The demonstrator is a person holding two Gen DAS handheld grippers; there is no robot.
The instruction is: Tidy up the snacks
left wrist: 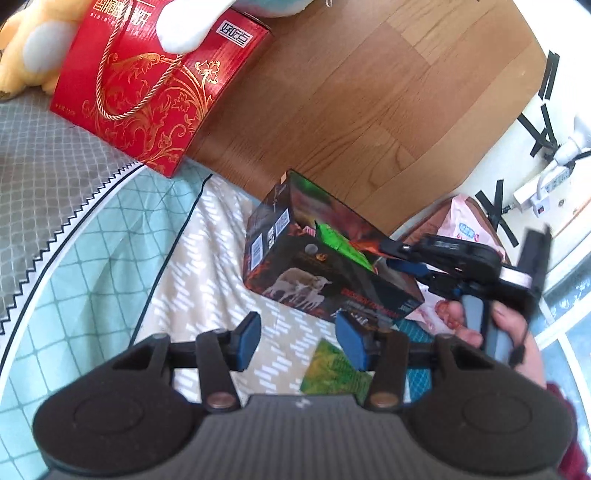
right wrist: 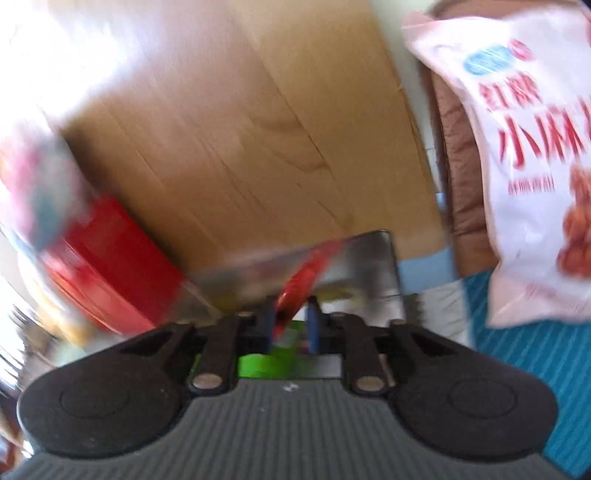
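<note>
Left-wrist view, left to right: yellow plush toy (left wrist: 26,48) top-left corner; red gift box (left wrist: 147,92) with a gold cord handle next to it, partly on the bedding (left wrist: 92,258), partly over the wood floor (left wrist: 351,92); a white plush piece (left wrist: 184,29) rests on the box top. We hold the left gripper (left wrist: 299,341) with pads apart and nothing between them; a green packet (left wrist: 332,369) lies flat on the bedding just below its right pad. Dark snack box (left wrist: 317,266) sits mid-frame on the bedding, open at the top, green and red packets poking out. Right of it, our right gripper (left wrist: 391,254) reaches into the box opening, a hand (left wrist: 491,332) on its grip; pink-white snack bag (left wrist: 461,229) behind it; power strip (left wrist: 543,188) on the floor far right.

Right-wrist view is blurred: red box (right wrist: 110,266) at left; right gripper (right wrist: 292,325) with a red packet (right wrist: 299,288) between its pads, jaws narrow and still easing apart; we cannot tell whether they press on it; pink-white bag (right wrist: 517,166) at right.
</note>
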